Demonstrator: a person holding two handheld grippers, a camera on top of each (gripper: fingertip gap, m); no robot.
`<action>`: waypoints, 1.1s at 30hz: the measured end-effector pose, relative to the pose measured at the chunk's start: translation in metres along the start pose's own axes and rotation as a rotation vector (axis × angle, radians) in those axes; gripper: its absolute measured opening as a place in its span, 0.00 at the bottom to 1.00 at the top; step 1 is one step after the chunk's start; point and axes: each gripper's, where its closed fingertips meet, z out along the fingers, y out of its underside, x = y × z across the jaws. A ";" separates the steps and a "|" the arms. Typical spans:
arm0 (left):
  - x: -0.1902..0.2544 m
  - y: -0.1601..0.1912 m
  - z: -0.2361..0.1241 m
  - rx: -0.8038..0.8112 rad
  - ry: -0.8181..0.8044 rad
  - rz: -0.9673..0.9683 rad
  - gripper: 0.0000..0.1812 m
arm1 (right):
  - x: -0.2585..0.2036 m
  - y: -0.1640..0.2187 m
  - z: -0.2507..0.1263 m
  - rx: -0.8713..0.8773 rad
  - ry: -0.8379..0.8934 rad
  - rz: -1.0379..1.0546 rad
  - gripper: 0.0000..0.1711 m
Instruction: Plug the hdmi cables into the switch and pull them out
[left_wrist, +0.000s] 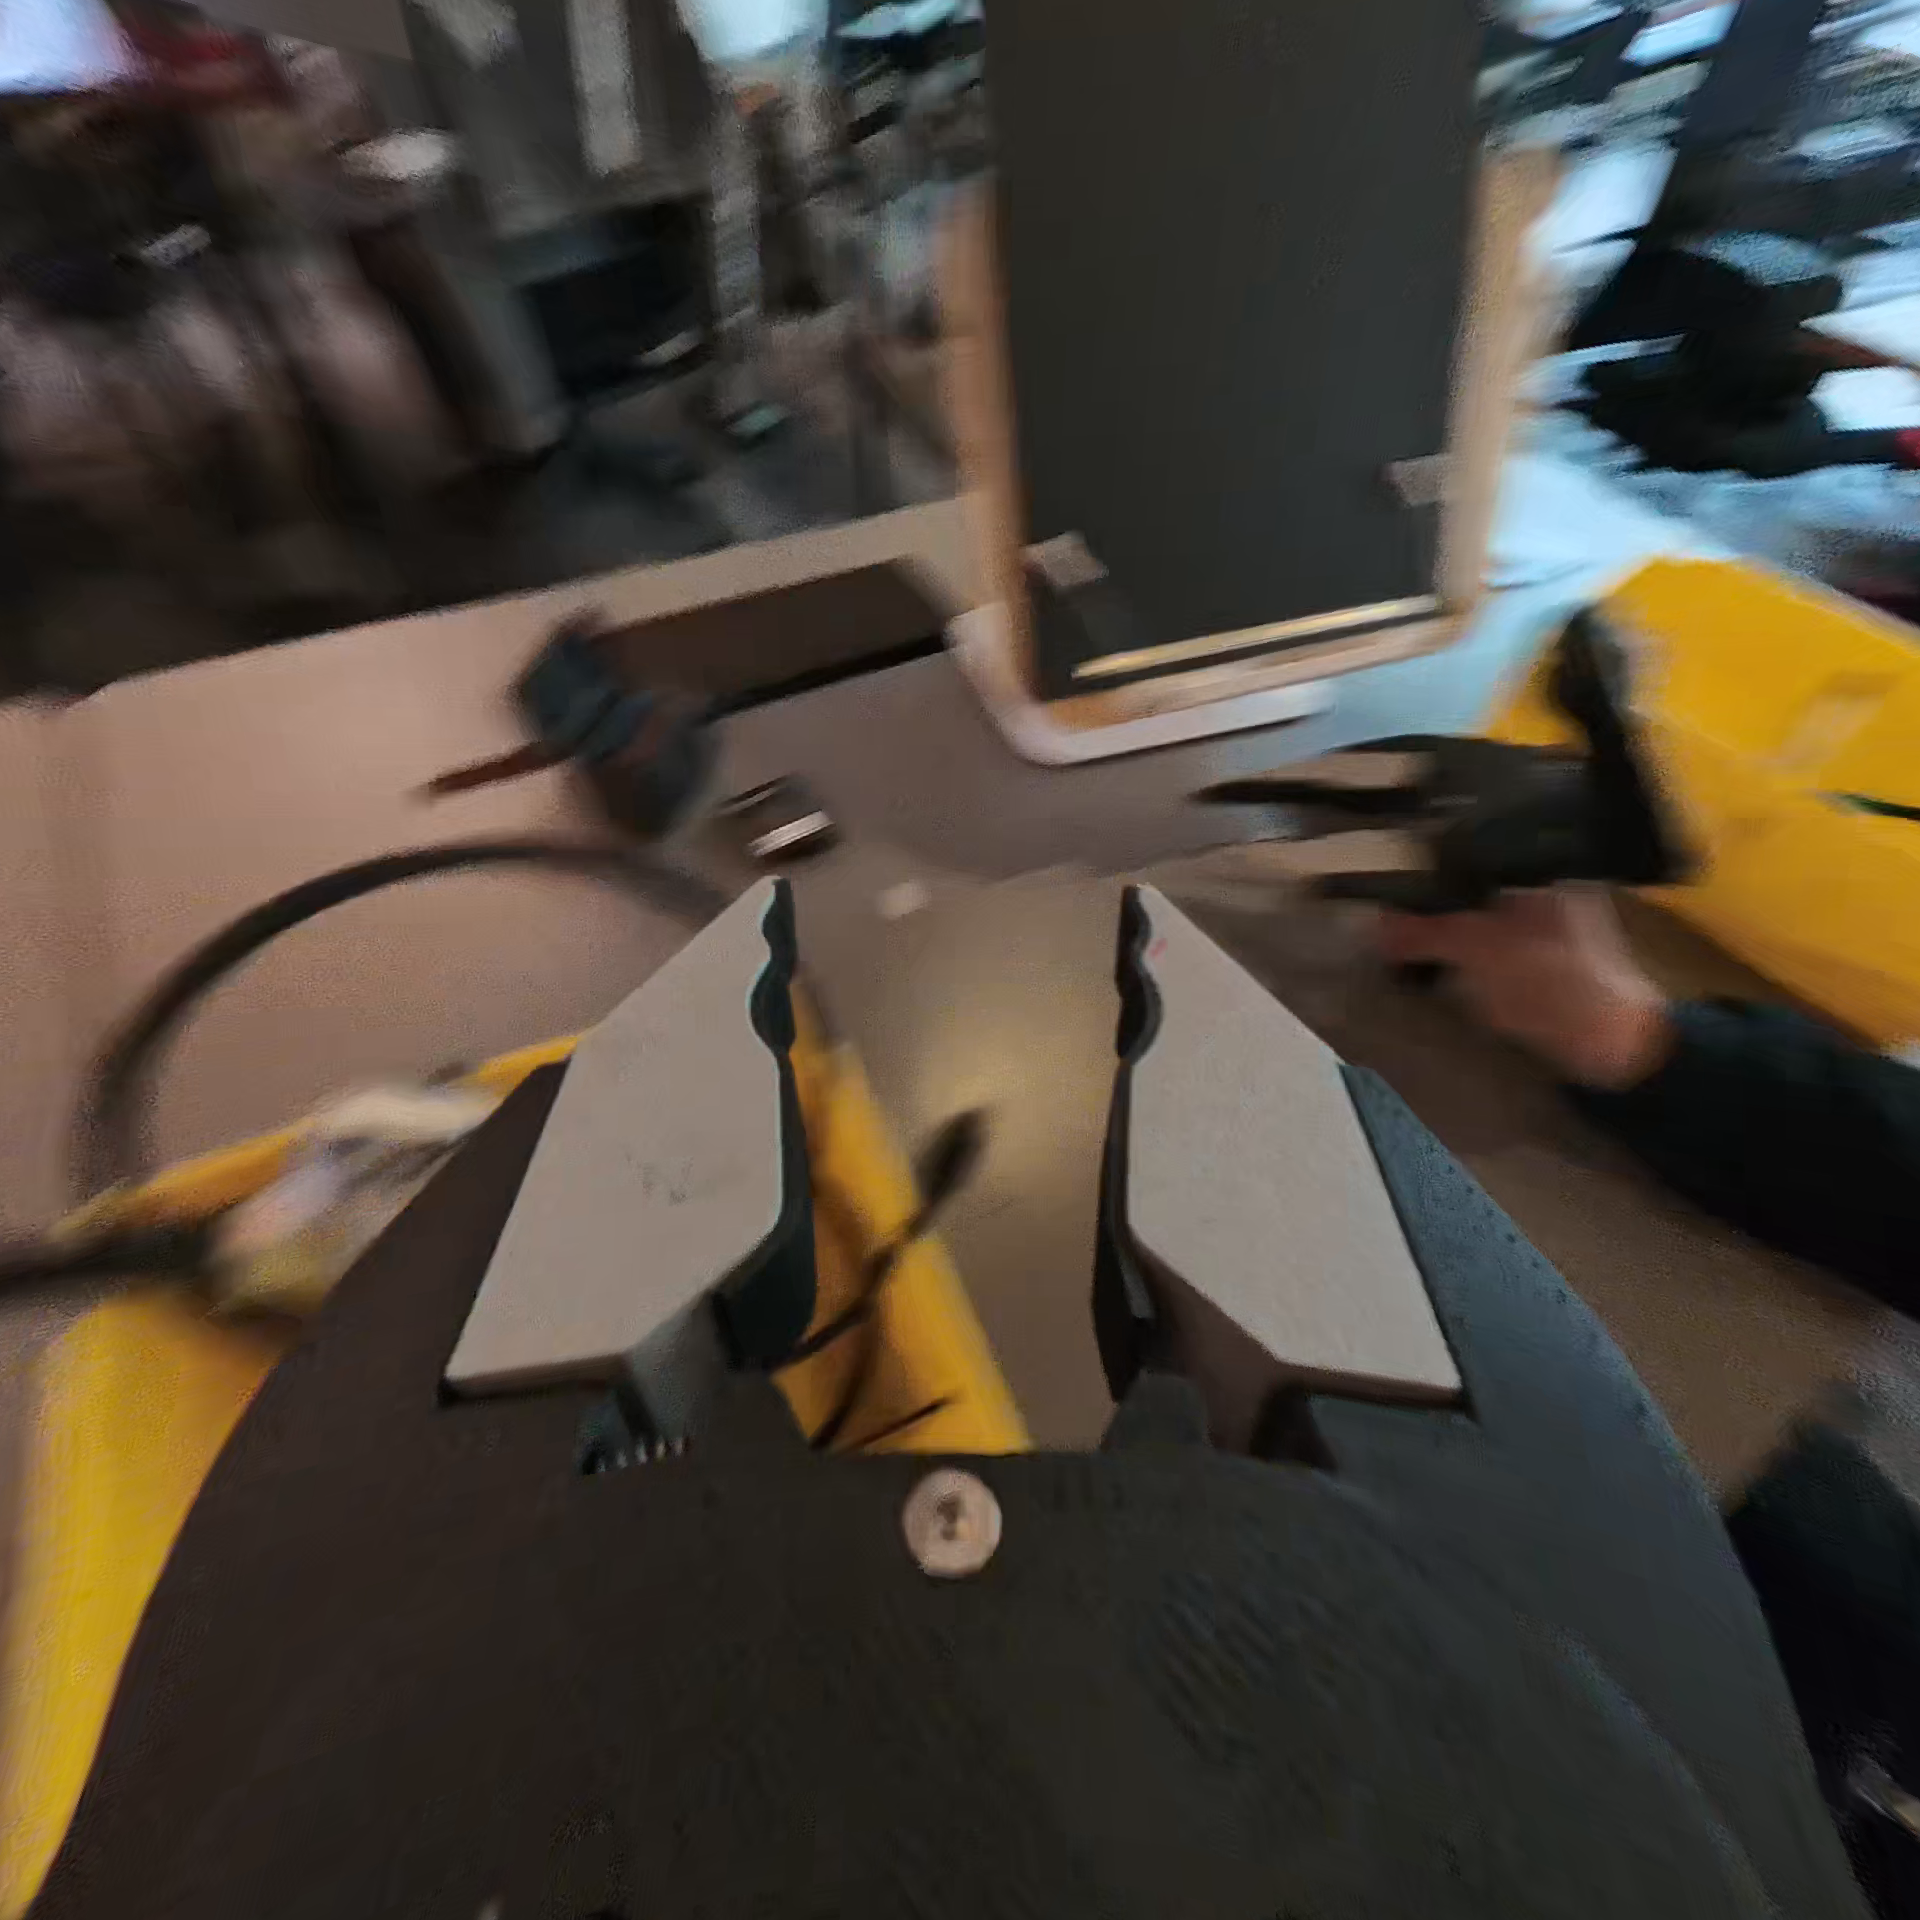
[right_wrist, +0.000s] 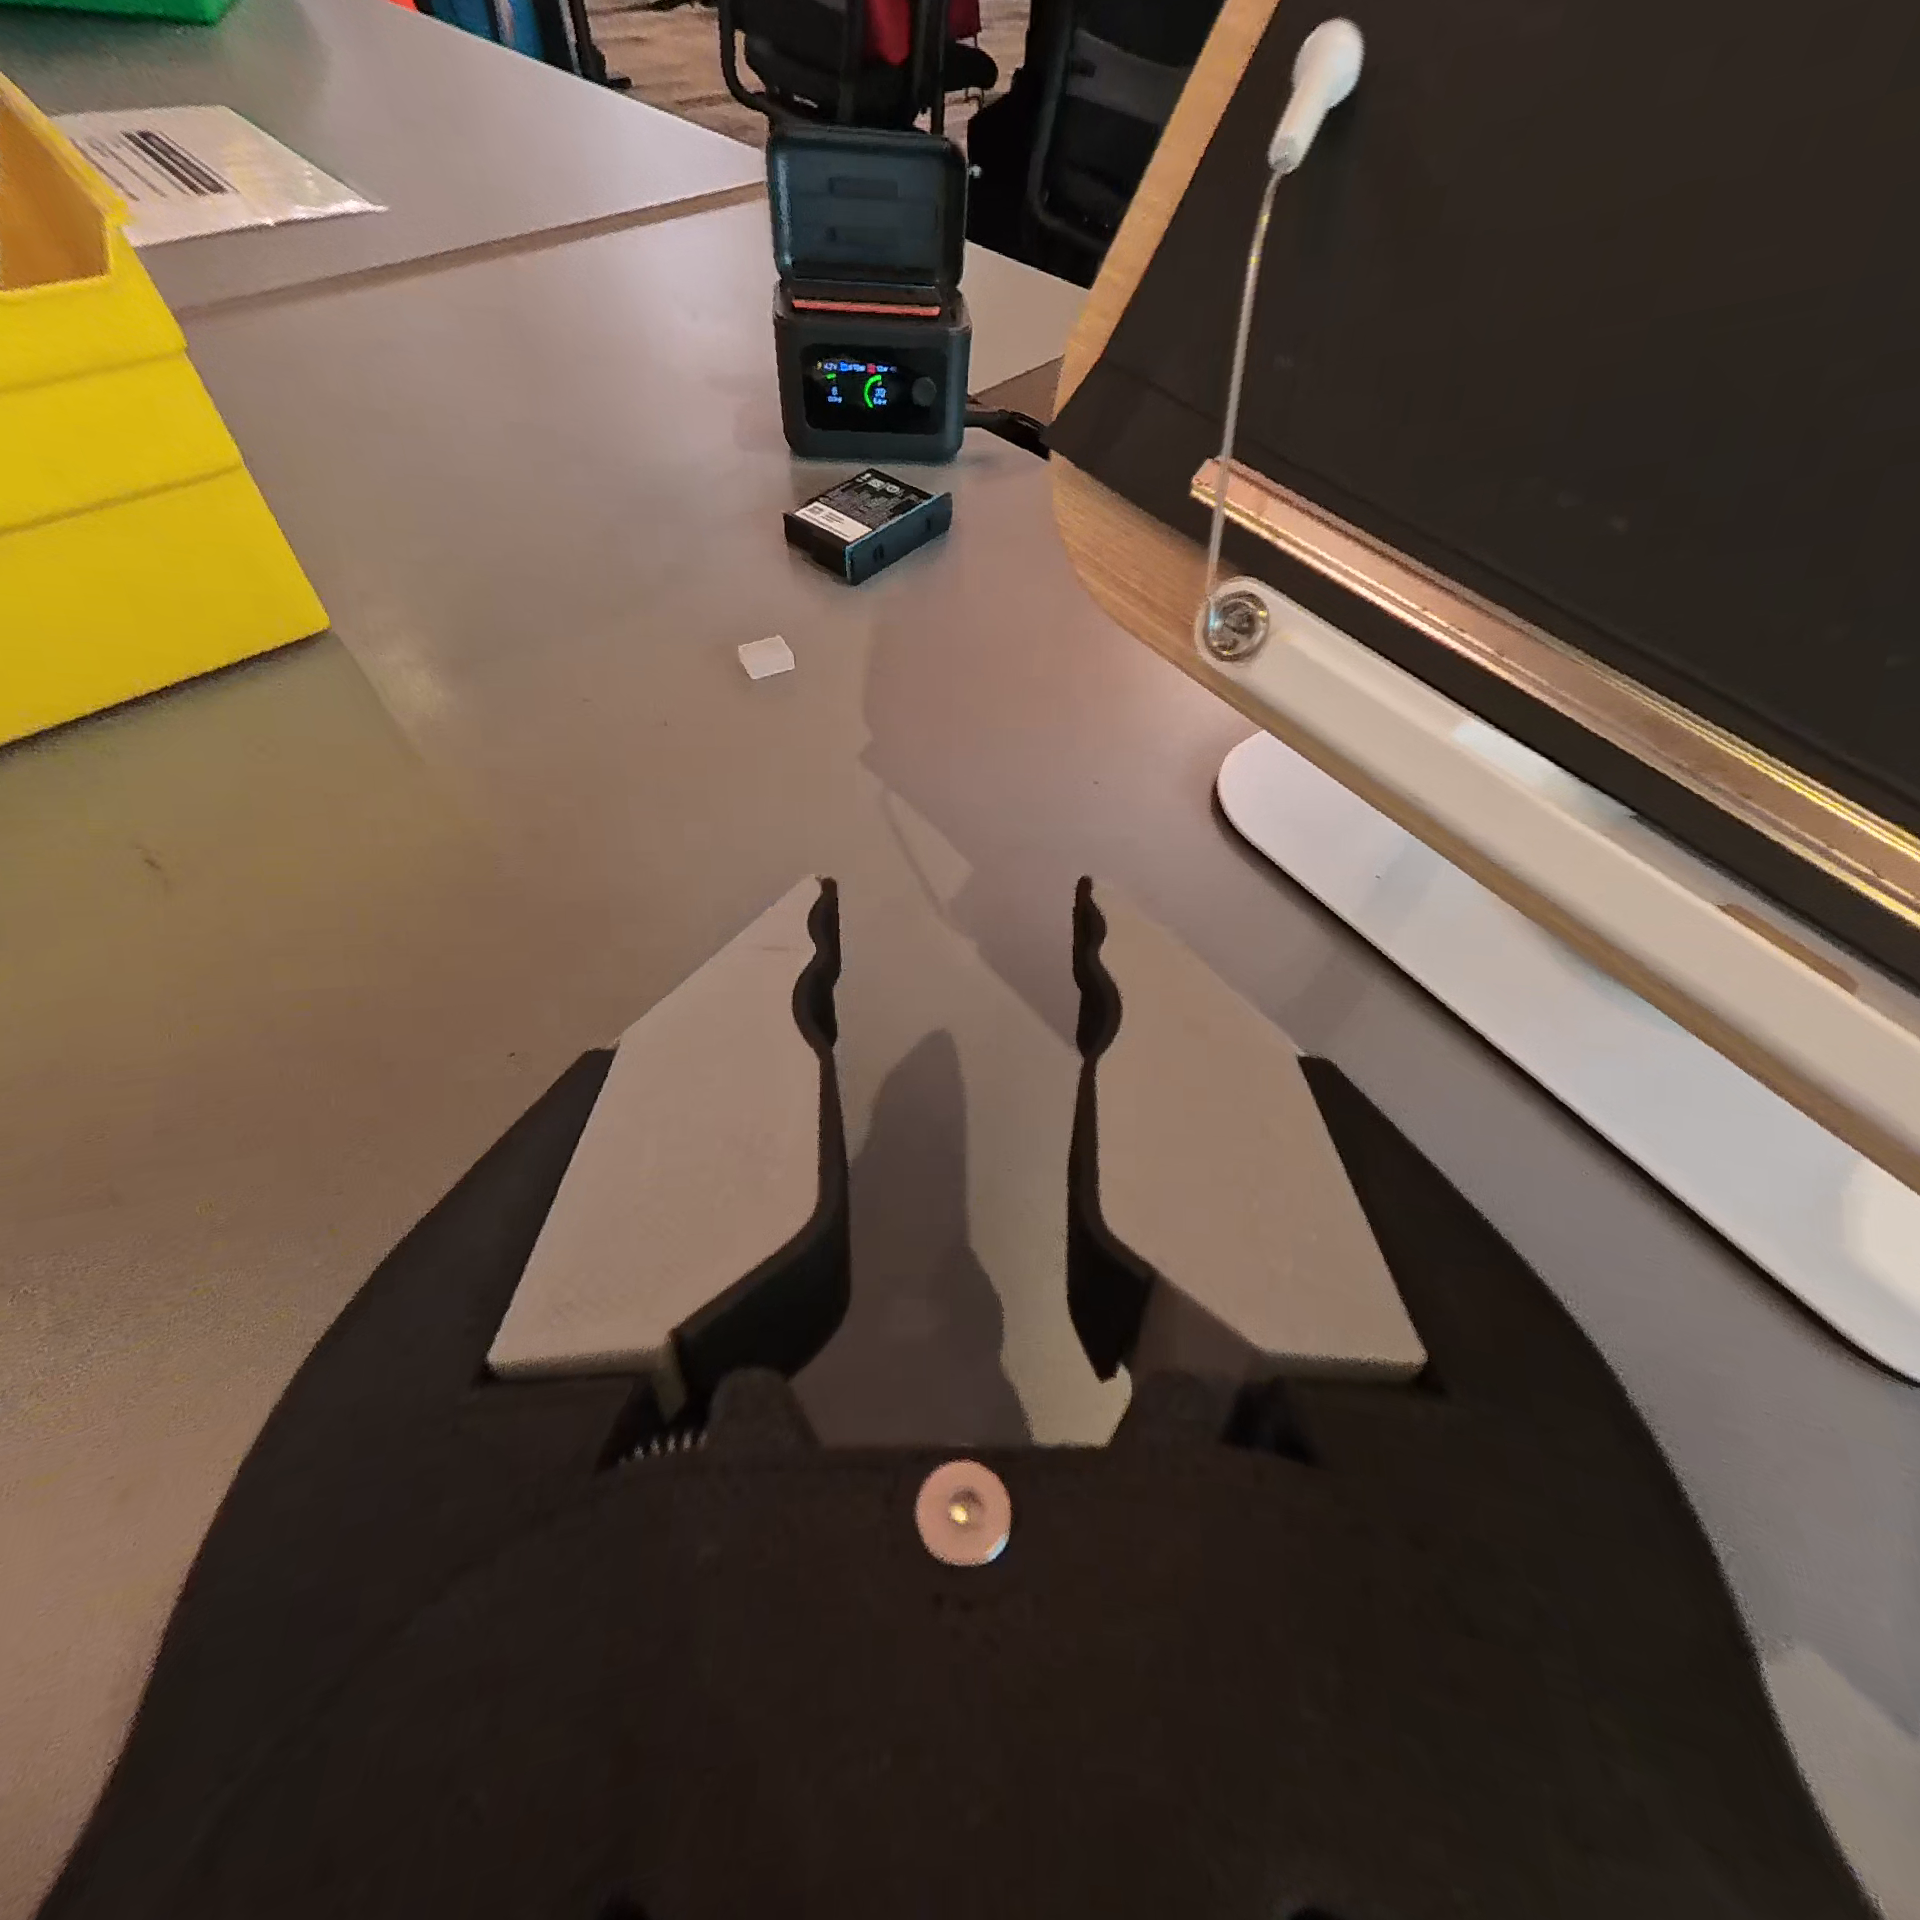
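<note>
Left gripper and right gripper both spread, empty. Curved black cable lies left on the grey table; approach its blurred plug slowly, square-on.

charger standing at 12 o'clock, lid up, screen glowing | battery lying just before it | clear chip lying near the battery | yellow bin sitting at 10 o'clock | paper lying behind the bin | black board leaning on white base at 2 o'clock | table bearing all
</note>
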 end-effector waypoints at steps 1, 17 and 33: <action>-0.043 0.012 -0.006 -0.049 -0.113 -0.047 0.33 | -0.001 0.001 0.001 -0.005 0.000 -0.007 0.25; -0.181 0.113 -0.009 -0.267 -0.414 -0.244 0.02 | -0.009 0.001 0.004 -0.011 -0.036 -0.018 0.26; -0.034 -0.095 -0.056 0.279 -0.283 0.130 0.02 | -0.022 -0.017 -0.007 0.090 -0.154 0.015 0.33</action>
